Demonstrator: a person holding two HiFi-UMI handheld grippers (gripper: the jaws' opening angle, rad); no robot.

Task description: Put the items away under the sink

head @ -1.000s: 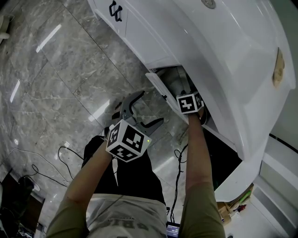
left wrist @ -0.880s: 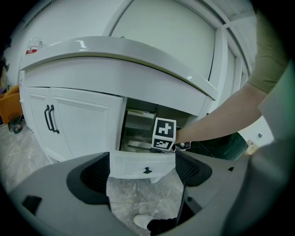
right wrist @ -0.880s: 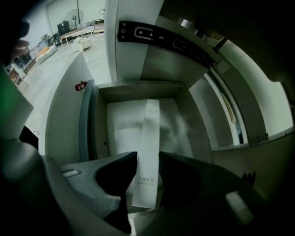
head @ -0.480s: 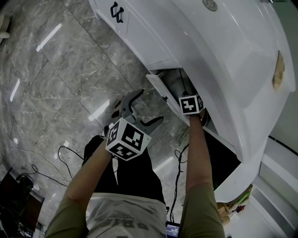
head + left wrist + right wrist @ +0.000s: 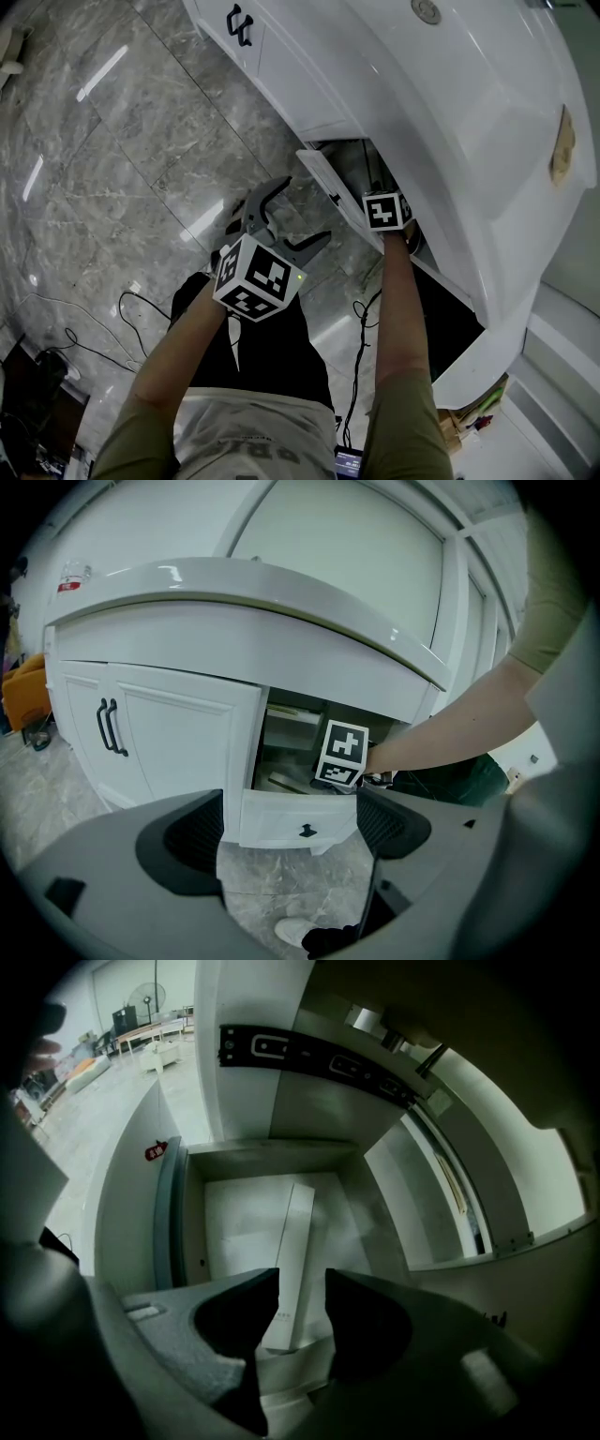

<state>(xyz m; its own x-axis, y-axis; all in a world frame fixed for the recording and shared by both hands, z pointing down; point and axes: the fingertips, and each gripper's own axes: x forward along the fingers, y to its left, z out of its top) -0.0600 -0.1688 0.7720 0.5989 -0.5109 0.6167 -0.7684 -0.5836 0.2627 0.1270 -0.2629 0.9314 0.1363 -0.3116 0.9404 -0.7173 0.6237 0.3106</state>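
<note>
Left tongs [image 5: 291,822]: released. Jaws stand wide apart with nothing between them. I have them just short of the drawer front, aimed at it.
Right tongs [image 5: 300,1288]: released. Jaws stand a little apart, tipped steeply down into the open drawer [image 5: 234,1232]. I see neither pad pressing on anything.
Box [image 5: 294,1232]: long and white, flat on the drawer floor just beyond the right tongs. Its near end is behind one jaw, and a strip of floor shows beside the other.
Cabinet [image 5: 169,724]: white, beyond the left tongs. Its doors are shut, with black handles [image 5: 111,728].
</note>
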